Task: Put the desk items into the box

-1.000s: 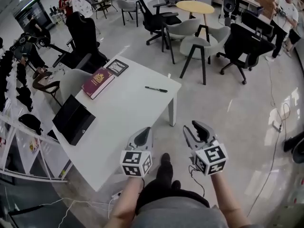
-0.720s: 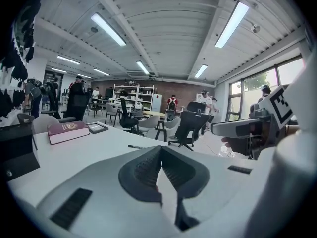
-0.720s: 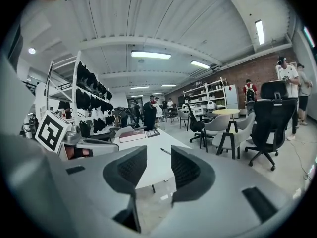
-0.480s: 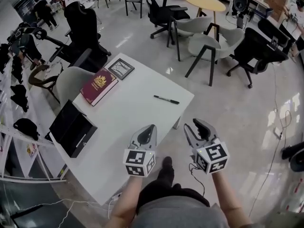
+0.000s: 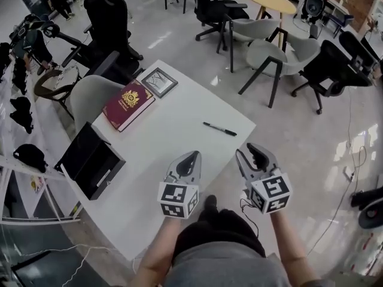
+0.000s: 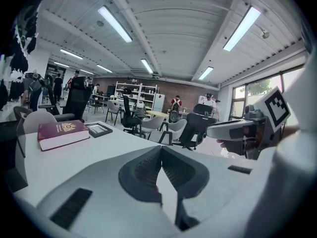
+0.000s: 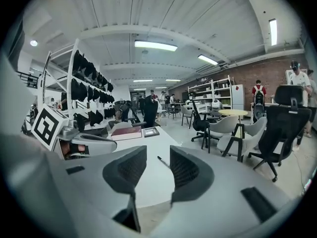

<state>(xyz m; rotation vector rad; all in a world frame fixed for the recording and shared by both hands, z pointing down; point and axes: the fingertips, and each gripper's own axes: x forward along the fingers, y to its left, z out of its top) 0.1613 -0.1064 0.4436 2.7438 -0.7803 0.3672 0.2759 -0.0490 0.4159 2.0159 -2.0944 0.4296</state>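
On the white desk (image 5: 173,148) lie a black pen (image 5: 219,129) near the right edge, a maroon book (image 5: 128,104) and a small picture frame (image 5: 158,81) at the far end. An open black box (image 5: 90,160) sits at the left edge. My left gripper (image 5: 192,156) hovers over the near edge with its jaws together and nothing in them. My right gripper (image 5: 248,152) hangs just off the desk's near right corner; its jaws have just been opening and nothing is between them. The right gripper view shows the pen (image 7: 163,161) ahead of the right gripper (image 7: 157,155).
Office chairs (image 5: 272,55) and a round yellow table (image 5: 270,0) stand beyond the desk on the shiny floor. A grey chair (image 5: 90,97) is tucked at the desk's left side, next to a rack with black items (image 5: 21,115). People stand far off.
Both grippers have advanced level toward the desk; the left one now reaches over its near edge. The desk items have not moved on the desk.
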